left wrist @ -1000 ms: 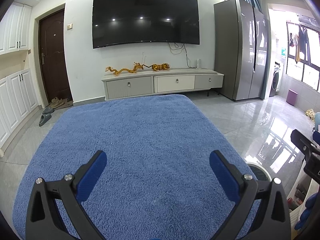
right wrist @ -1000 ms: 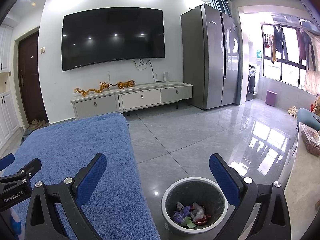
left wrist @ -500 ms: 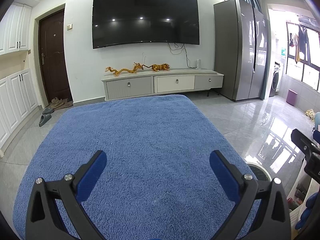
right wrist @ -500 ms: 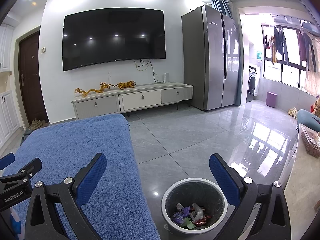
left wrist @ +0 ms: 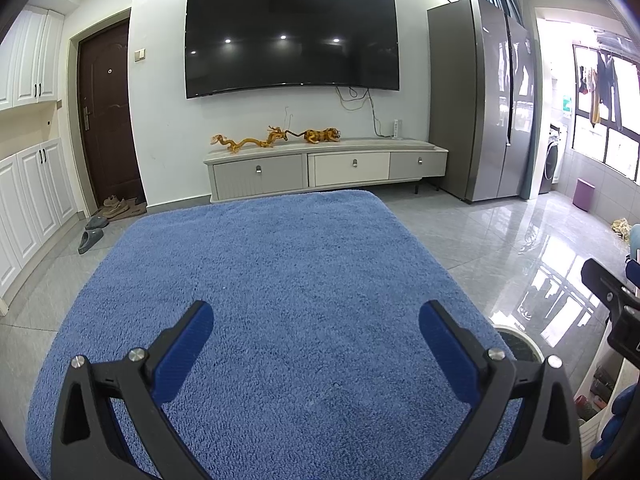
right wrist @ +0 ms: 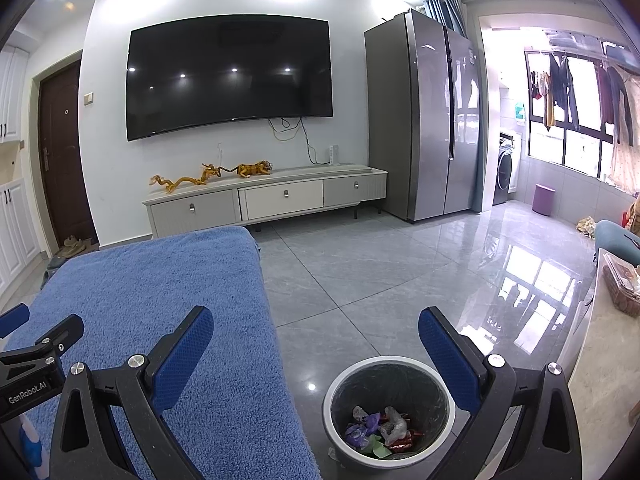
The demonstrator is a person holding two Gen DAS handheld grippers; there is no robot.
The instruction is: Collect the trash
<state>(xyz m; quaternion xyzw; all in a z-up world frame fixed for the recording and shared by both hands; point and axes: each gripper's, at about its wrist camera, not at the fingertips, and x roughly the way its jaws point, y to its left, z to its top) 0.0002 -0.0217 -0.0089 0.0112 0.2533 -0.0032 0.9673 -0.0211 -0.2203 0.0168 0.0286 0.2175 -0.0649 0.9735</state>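
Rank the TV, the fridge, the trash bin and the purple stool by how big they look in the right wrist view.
1. TV
2. Fridge; close to the TV in apparent area, so the top two are uncertain.
3. Trash bin; it looks large only because it sits near the camera.
4. Purple stool

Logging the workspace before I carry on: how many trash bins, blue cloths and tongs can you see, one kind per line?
Trash bin: 1
Blue cloth: 1
Tongs: 2, the left tongs and the right tongs, both open and empty
Total: 4
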